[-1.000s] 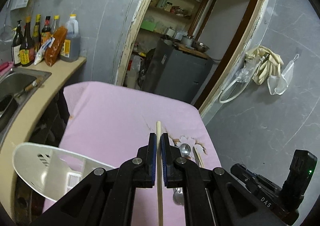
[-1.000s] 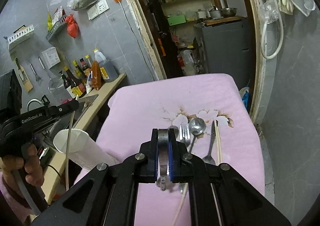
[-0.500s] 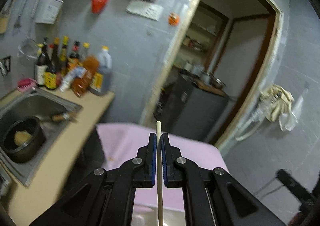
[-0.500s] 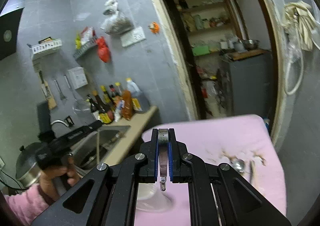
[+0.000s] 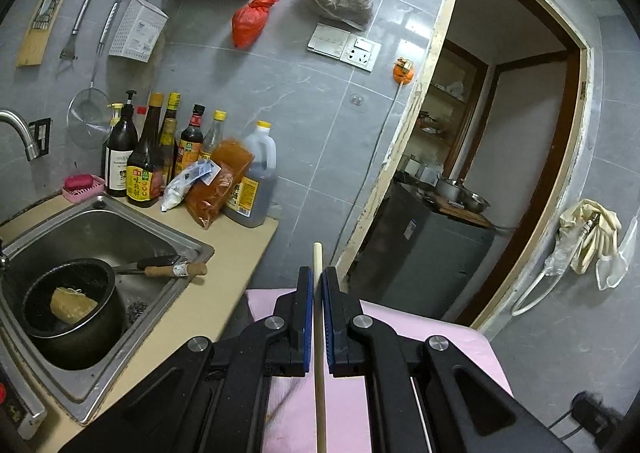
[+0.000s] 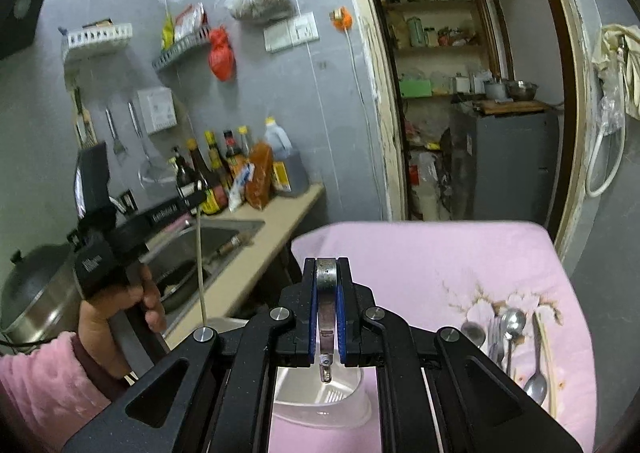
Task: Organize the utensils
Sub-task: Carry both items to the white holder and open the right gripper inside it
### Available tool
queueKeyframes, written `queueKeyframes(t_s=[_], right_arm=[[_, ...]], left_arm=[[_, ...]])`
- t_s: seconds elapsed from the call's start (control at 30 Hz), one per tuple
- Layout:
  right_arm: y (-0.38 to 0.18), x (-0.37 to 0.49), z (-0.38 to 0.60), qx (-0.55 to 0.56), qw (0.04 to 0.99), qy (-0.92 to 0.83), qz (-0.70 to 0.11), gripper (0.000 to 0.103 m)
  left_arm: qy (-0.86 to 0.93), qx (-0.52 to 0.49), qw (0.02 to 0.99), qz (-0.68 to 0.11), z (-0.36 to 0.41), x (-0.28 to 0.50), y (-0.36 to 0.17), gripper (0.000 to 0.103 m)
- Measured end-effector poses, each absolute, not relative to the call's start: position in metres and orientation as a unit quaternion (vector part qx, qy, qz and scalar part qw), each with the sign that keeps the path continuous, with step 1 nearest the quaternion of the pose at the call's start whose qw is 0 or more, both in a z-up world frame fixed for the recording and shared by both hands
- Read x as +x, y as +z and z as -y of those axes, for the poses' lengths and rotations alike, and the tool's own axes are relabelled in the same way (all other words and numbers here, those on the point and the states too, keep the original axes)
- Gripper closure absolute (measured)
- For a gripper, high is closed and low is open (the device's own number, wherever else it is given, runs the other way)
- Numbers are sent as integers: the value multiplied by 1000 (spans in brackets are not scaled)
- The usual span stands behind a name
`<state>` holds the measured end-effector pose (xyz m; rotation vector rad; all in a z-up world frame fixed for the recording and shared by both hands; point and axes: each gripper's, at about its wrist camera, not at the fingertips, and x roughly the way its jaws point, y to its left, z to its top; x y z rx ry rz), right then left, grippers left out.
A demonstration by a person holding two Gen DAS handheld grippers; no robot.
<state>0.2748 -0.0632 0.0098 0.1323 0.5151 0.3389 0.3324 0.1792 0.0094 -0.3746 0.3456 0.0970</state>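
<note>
Wood and steel are what you are carrying: your left hand-held gripper [image 5: 316, 285] is clamped on a thin, pale, round wooden chopstick [image 5: 319, 337], which runs straight up between the blue pads and pokes out a little beyond their tips. Your right hand-held gripper [image 6: 327, 273] is closed on a flat, dull grey metal handle [image 6: 326, 305]; its lower end hangs down between the black linkages, and what kind of utensil it belongs to I cannot tell from here.

From the right wrist view, your left hand [image 6: 116, 305], in a fuzzy pink sleeve [image 6: 44, 385], grips the black pistol-style handle and holds that gripper up over the steel sink [image 5: 100, 229], with the chopstick hanging down from it, its lower end hidden. Both grippers tilt slightly downward toward the far wall.

Below the right gripper a white, smooth plastic holder [image 6: 320, 397] with slotted vents sits on the bench [image 6: 420, 253], which is covered in soft pink cloth with a flower print. The rest of the utensils [image 6: 504, 337], shiny spoons and what looks like a fork, lie in a loose bunch on the flowers near the bench's right edge, with a second chopstick [image 6: 538, 337] just beside them, well apart from the holder.

Left of the bench a tan countertop [image 5: 236, 253] holds the sink, where a dark pot [image 5: 72, 301] sits, and bottles [image 5: 160, 157] crowd the wall. The pink middle of the bench is open cloth; a doorway [image 6: 460, 93] lies beyond its far edge.
</note>
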Motion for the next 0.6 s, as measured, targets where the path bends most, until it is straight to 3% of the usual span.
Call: queueKeyframes(t_s=[0.6], right_arm=[[-45, 292, 55, 58, 935, 154, -313, 95]], left_arm=[[42, -154, 973, -163, -151, 315, -22, 98]])
